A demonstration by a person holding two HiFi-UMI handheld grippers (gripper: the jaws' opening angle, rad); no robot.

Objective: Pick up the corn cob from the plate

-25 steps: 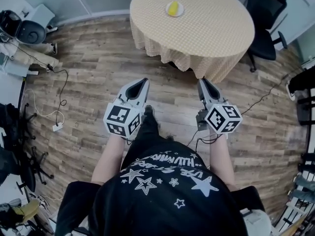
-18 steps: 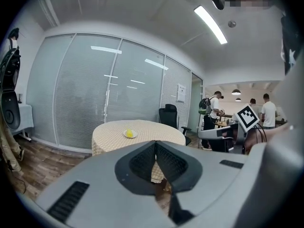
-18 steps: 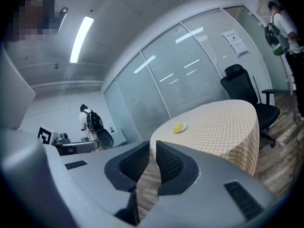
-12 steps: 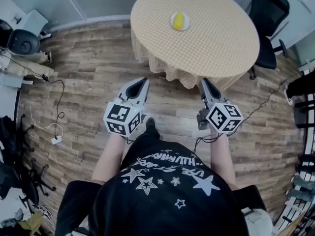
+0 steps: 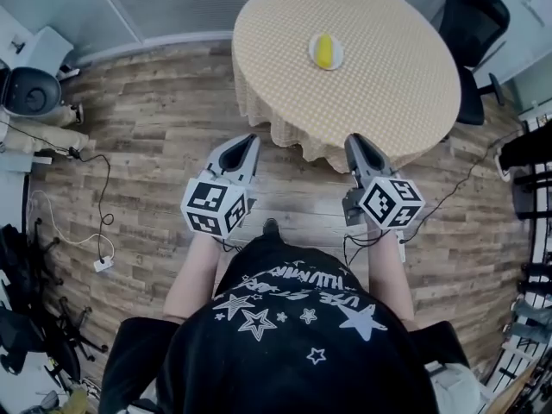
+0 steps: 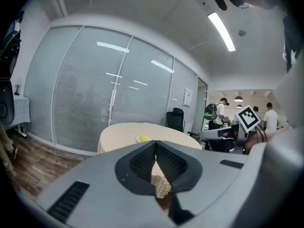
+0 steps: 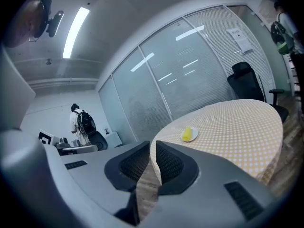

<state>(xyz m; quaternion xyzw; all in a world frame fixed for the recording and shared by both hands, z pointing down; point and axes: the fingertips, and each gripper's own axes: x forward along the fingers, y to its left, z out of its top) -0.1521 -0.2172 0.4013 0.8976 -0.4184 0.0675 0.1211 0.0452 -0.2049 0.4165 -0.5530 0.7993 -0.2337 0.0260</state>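
A yellow corn cob [image 5: 323,51] lies on a small white plate [image 5: 335,58] on a round table [image 5: 388,84] with a yellow checked cloth. The cob also shows small and far off in the left gripper view [image 6: 142,138] and in the right gripper view [image 7: 186,134]. My left gripper [image 5: 247,144] and right gripper [image 5: 353,141] are held side by side over the wooden floor, short of the table's near edge. Both point at the table. Each has its jaws together with nothing between them [image 6: 155,144] [image 7: 153,147].
A black office chair [image 5: 470,37] stands right of the table. Cables and a power strip [image 5: 102,264] lie on the floor at left, near a black round appliance [image 5: 30,93]. A glass wall with blinds [image 6: 85,94] runs behind the table. People stand in the background [image 6: 221,114].
The table and plate have slid lower and nearer in the head view as the person walks toward them. Both grippers stay shut and level, now close to the table's edge.
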